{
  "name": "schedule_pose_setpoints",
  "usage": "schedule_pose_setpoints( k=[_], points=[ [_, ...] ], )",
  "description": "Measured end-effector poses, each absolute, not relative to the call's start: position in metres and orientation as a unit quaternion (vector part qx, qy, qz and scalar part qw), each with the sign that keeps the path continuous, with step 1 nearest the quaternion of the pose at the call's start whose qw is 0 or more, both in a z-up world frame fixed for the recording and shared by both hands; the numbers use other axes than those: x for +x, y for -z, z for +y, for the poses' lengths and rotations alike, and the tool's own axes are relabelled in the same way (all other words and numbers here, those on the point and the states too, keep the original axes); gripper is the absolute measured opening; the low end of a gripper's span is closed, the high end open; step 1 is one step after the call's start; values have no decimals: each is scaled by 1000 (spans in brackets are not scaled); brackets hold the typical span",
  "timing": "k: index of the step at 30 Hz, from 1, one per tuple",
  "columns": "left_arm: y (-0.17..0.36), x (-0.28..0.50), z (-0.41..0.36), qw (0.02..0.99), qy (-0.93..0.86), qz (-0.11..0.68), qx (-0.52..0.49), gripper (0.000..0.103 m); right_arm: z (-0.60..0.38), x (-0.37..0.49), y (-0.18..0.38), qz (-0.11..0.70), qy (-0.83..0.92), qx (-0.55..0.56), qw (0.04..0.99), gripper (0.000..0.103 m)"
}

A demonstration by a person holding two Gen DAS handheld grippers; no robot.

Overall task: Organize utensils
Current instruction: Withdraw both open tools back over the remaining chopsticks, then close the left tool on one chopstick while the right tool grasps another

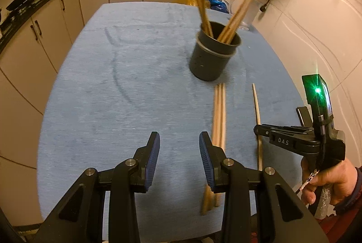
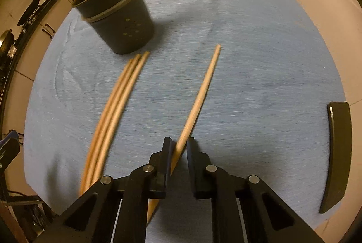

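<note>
On the blue-covered desk (image 1: pixel 113 84), which fills most of both views, a dark holder cup (image 1: pixel 213 52) stands toward the far right with several chopsticks (image 1: pixel 235 21) already leaning out of it. Just in front of the cup three loose chopsticks (image 2: pixel 113 112) lie side by side, touching, and a single chopstick (image 2: pixel 201 93) lies a little apart to their right, its thin tip pointing away. These sticks look light, stiff and smooth, so I judge they would roll or pivot easily; a pinch near the thicker end, as here, leaves the long tip free to swing, while a hold closer to the middle would steady it for dropping into the cup. The right tool (image 2: pixel 178 148) points steeply down and is pressed together on the single chopstick near its thick end, with the stick running slantwise between the pads. A hand (image 1: pixel 328 184) grips its handle at the desk's right edge. The left tool (image 1: pixel 179 148) hovers over the near desk, spread part way with nothing between its blue pads (image 1: pixel 153 159), the three chopsticks passing just beside its right finger.
</note>
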State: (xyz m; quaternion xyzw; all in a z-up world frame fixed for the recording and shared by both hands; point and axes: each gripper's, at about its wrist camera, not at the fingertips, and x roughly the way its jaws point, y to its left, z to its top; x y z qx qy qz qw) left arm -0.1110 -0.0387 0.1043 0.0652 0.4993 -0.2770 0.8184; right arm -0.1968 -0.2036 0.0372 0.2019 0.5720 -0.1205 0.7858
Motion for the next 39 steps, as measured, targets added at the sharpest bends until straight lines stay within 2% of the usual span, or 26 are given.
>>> schedule_pose_setpoints(
  k=[13, 20, 24, 29, 39],
  points=[
    [-89, -121, -89, 805, 279, 518, 74, 35, -257, -229, -29, 579, 128, 211, 777, 11],
    [-69, -93, -92, 788, 279, 546, 58, 34, -278, -239, -40, 557, 120, 239, 786, 14],
    [-56, -76, -99, 769, 300, 563, 42, 29, -291, -245, -45, 546, 120, 250, 790, 14],
    [-40, -72, -127, 747, 325, 574, 76, 17, -300, -249, -45, 540, 118, 259, 792, 14],
    [-22, -57, -151, 748, 312, 575, 111, 12, -304, -247, -49, 533, 101, 246, 803, 14]
  ],
)
